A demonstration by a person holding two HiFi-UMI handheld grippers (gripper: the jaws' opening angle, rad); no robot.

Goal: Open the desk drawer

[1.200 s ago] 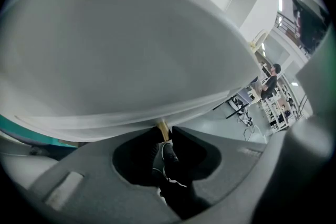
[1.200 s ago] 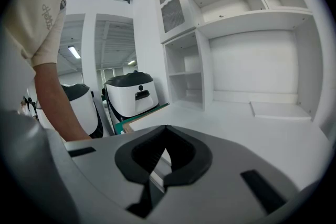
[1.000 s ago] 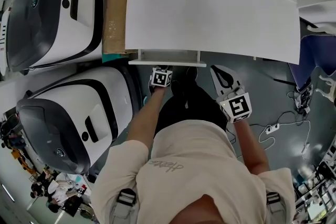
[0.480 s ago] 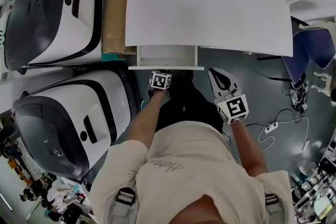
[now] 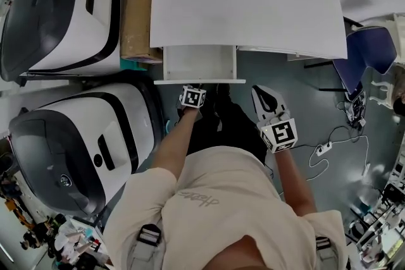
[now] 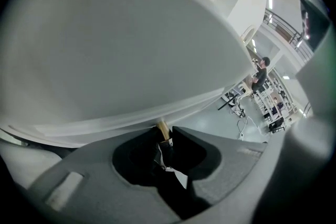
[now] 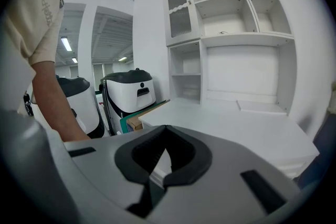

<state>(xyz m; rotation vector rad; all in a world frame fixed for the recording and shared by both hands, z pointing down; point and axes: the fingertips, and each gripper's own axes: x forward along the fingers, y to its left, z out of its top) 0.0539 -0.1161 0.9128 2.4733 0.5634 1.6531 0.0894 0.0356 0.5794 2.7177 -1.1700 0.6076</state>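
Two bulky white-and-black machines on the left of the head view, the farther machine (image 5: 60,16) and the nearer machine (image 5: 76,148). Stood side by side on the grey floor (image 5: 297,73).

White desk (image 5: 253,9) next. Spanned the upper middle of the head view. Backed onto white shelving (image 7: 231,23) in the right gripper view.

Cardboard box (image 5: 138,9). Sat between the farther machine and the desk's left edge.

Blue chair (image 5: 364,50) off to the right, clear of the desk.

Drawer (image 5: 199,62) under the desk's left part. Stood drawn out toward the person, its inside open to the view from above.

Right gripper (image 5: 258,90) to the lower right of the drawer, apart from it, above the floor. Had its fingers (image 7: 200,160) closed tip to tip, with nothing between them.

Left gripper (image 5: 194,86) right up against the drawer's front edge.

White power strip (image 5: 321,150) with its cables, lying on the floor further right.

Small tan handle (image 6: 163,130) under the drawer's front panel, in the left gripper view. Was pinched between the left gripper's fingers (image 6: 189,148), which had closed tight on it.
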